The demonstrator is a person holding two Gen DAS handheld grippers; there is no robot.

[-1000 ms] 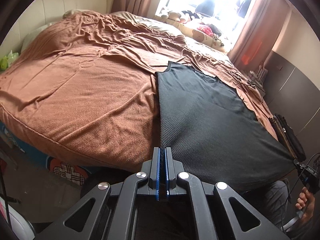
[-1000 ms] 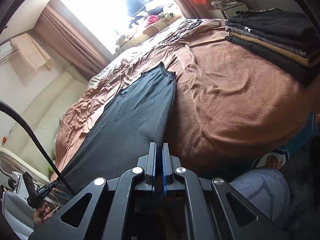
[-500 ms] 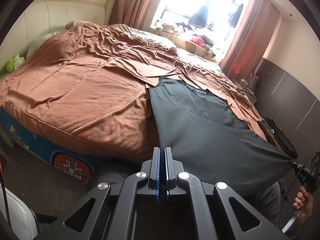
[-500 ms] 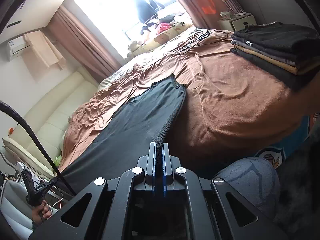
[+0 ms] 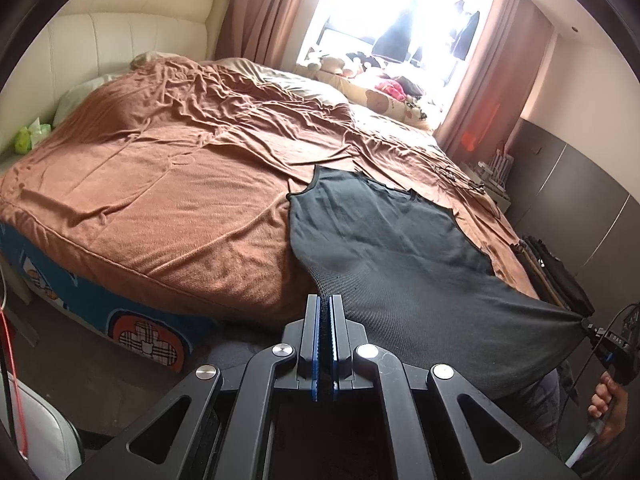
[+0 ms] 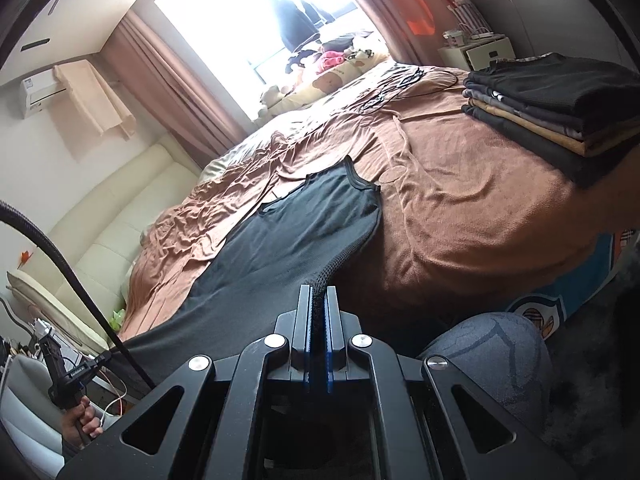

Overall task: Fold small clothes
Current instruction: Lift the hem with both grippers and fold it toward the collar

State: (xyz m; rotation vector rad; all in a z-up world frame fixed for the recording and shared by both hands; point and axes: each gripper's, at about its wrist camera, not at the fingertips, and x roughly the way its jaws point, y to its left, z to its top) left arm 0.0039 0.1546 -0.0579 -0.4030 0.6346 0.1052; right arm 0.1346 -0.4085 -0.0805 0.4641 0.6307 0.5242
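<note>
Left hand-held gripper and right hand-held gripper – both clamping dark vest hem, no legible writing

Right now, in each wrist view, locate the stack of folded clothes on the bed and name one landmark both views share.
Left wrist view: the stack is a thin dark sliver at the far right edge of the bed, beyond the dark shirt.
Right wrist view: the stack sits large at upper right on the brown cover.
Shared landmark: the bright window.

Brown-blanketed bed: open left expanse. Obstacles: stack of folded dark clothes at right edge; black cables near window.
</note>
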